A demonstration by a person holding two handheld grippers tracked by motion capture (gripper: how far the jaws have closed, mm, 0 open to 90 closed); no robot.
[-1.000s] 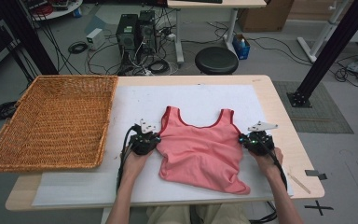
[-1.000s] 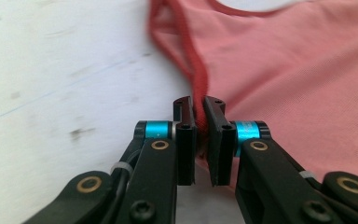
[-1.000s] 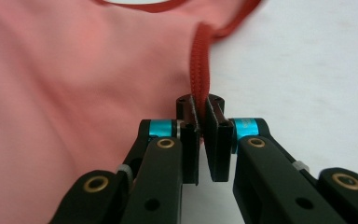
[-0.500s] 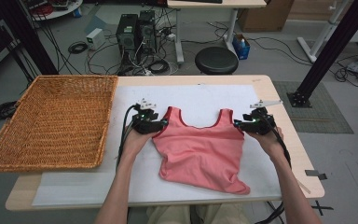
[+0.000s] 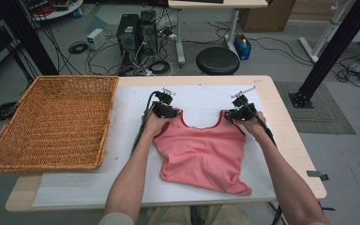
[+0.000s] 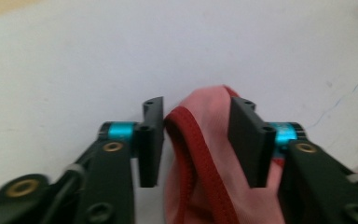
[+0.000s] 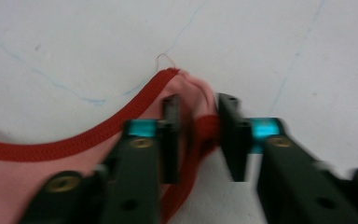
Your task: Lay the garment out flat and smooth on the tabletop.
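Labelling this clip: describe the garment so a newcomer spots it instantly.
On the white sheet covering the wooden table, right of the wicker basket, lies a pink tank top. Dark red trim edges its neckline, and the tongs straddle each shoulder strap.

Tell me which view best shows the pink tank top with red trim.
The high view: the whole pink tank top with red trim lies spread on the white sheet, hem rumpled. The left gripper view shows one bunched strap between the left gripper's fingers; the right gripper view shows the other strap and neckline trim.
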